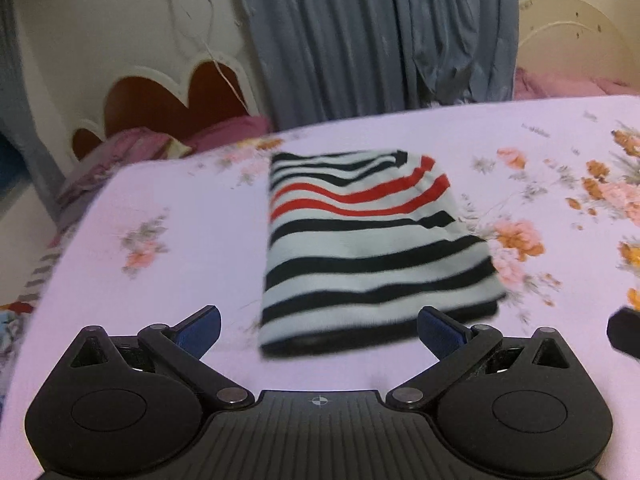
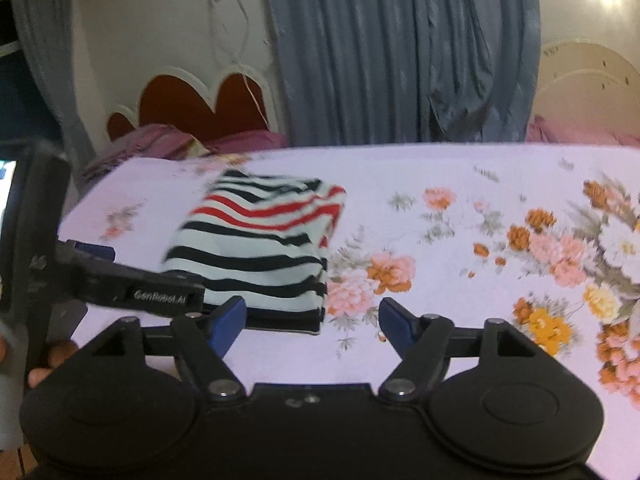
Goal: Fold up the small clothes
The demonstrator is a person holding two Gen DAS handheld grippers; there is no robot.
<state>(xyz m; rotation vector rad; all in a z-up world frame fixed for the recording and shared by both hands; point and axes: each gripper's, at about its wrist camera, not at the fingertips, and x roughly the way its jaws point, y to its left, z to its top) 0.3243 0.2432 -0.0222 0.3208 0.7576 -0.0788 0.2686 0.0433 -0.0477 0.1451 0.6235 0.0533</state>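
Observation:
A folded striped garment, white with black and red stripes, lies flat on the floral cloth. It also shows in the right wrist view. My left gripper is open and empty, just in front of the garment's near edge. My right gripper is open and empty, near the garment's near right corner. The left gripper's body shows at the left of the right wrist view, beside the garment. A dark part of the right gripper shows at the right edge of the left wrist view.
The cloth-covered surface stretches right, printed with orange and pink flowers. Behind it hang grey-blue curtains. A white and red headboard and purple bedding stand at the back left.

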